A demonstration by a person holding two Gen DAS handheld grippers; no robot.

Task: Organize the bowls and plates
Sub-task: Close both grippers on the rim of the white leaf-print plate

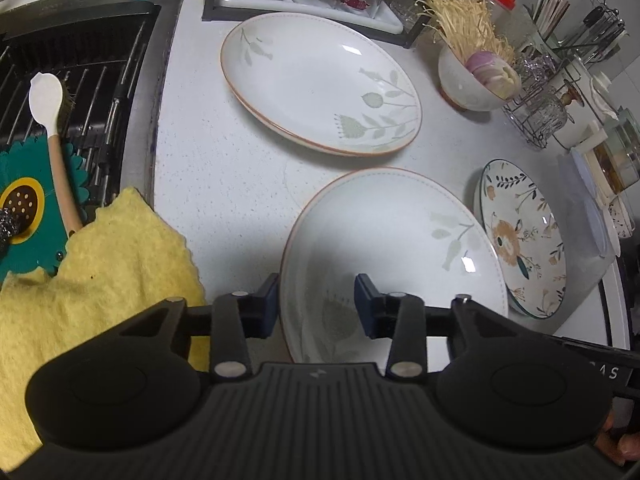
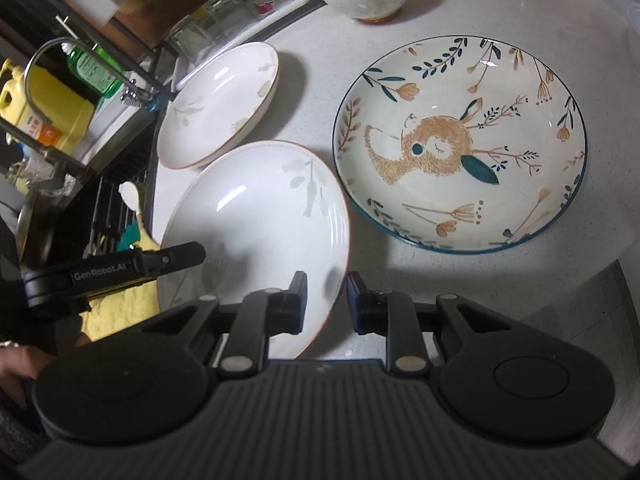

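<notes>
- We straddle the near white leaf-patterned ceramic plate [image 1: 384, 248] at opposite rims, seemingly to lift it level.
- Our left gripper [image 1: 316, 306] stands part-spread over its left rim, pads not visibly pressing.
- Our right gripper [image 2: 326, 302] is narrowed around the right rim; contact is unclear.
- A matching white plate [image 1: 320, 80] lies farther away, and the rabbit-painted blue-rimmed plate [image 2: 460, 140] to the right.

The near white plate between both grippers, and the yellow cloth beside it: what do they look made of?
Near white plate: looks like glazed ceramic; sharp light glints, smooth glossy face, thin brown rim line, faint printed leaves. Yellow cloth: soft textile, probably microfibre or terry; fuzzy matte nap, scalloped edge, rumpled folds.
</notes>
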